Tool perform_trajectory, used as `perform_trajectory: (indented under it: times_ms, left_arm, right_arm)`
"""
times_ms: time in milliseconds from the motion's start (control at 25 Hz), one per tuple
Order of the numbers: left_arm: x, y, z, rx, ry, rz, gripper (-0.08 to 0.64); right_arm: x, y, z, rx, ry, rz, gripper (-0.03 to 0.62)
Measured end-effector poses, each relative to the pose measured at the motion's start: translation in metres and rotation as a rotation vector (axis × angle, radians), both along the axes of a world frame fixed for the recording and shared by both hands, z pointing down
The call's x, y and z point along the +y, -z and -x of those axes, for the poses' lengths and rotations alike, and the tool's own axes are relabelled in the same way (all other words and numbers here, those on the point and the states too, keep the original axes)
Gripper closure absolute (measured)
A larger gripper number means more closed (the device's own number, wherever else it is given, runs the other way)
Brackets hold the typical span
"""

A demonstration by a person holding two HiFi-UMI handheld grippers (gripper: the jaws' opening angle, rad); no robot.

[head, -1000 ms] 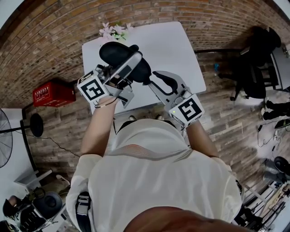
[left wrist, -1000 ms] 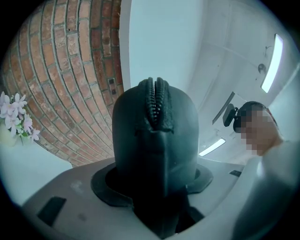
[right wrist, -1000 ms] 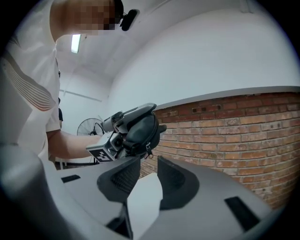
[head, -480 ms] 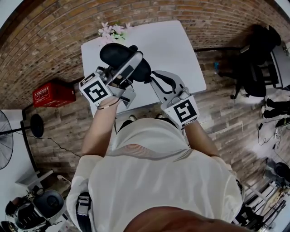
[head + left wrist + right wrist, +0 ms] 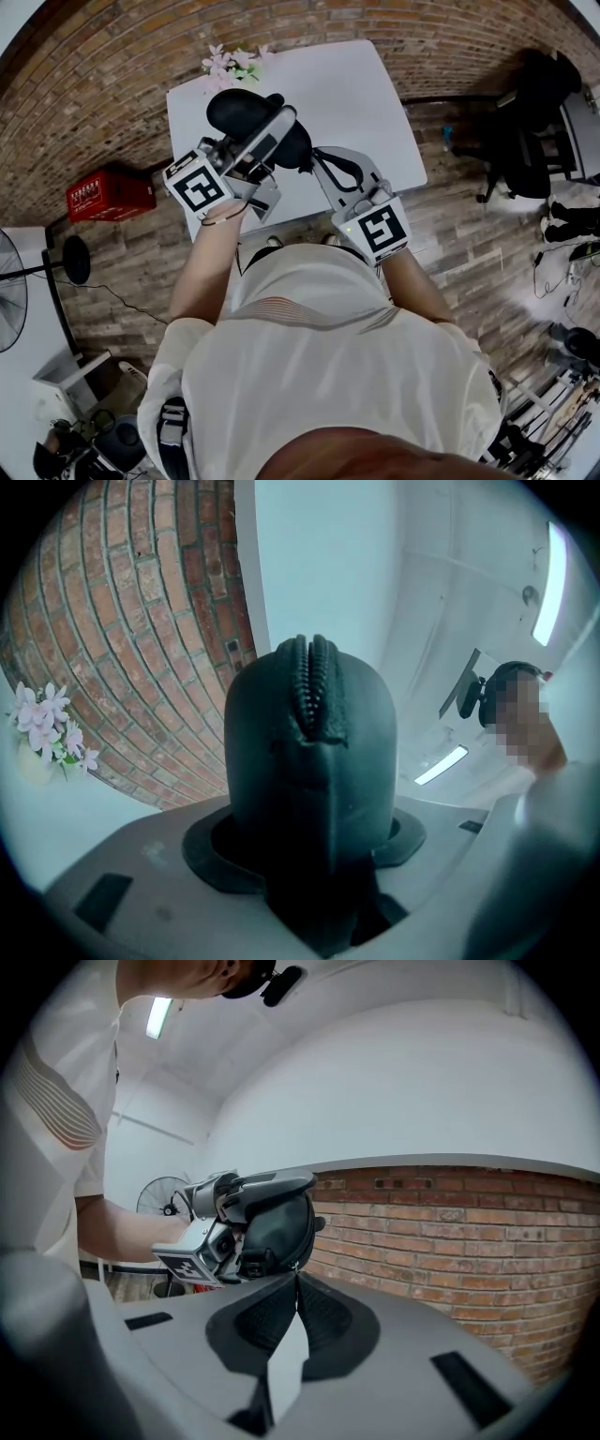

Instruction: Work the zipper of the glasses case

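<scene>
A: Why is the right gripper [image 5: 296, 1274] pressed together?
B: Its jaws have just been closing and now meet at the zipper end of the glasses case [image 5: 246, 108], probably for the pull. Whether it is pinched is too small to tell.
A: And the left gripper [image 5: 277, 136]?
B: It stands wide, clamping the case's body and steadying it above the bench [image 5: 366, 94], zipper seam [image 5: 311, 686] exposed.

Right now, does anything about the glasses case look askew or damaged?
Nothing stands out. The glasses case sits centred in the left hand-held gripper, its zipper running straight down the middle, with no visible damage.
</scene>
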State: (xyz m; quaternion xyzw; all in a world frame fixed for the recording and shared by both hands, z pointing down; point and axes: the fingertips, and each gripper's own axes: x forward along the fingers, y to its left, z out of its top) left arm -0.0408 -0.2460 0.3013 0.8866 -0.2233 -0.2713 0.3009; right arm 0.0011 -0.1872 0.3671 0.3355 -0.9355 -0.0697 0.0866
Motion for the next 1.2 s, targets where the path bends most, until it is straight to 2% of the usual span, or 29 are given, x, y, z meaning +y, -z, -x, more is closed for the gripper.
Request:
perform_trajectory:
  times_ms: [320,600,840,1080,1200]
  left_arm:
    - [0.001,-0.003,-0.007,-0.153,0.0,-0.052,0.301]
    - [0.003,-0.015,-0.014,-0.197,-0.076,-0.012,0.301]
    - [0.008,-0.027,-0.021,-0.232,-0.159,0.022,0.301]
    - [0.016,-0.037,-0.029,-0.299,-0.206,0.021,0.299]
    - [0.021,-0.042,-0.034,-0.356,-0.234,0.009,0.3]
  right_arm:
    - [-0.003,-0.012,0.0,0.116,-0.014,0.004,0.538]
    - [-0.006,-0.011,-0.001,0.174,0.008,-0.054,0.538]
    - [-0.006,-0.013,-0.001,0.207,0.016,-0.067,0.538]
    - [-0.005,-0.015,-0.002,0.22,0.015,-0.067,0.537]
    - [-0.003,-0.017,-0.002,0.242,0.015,-0.079,0.537]
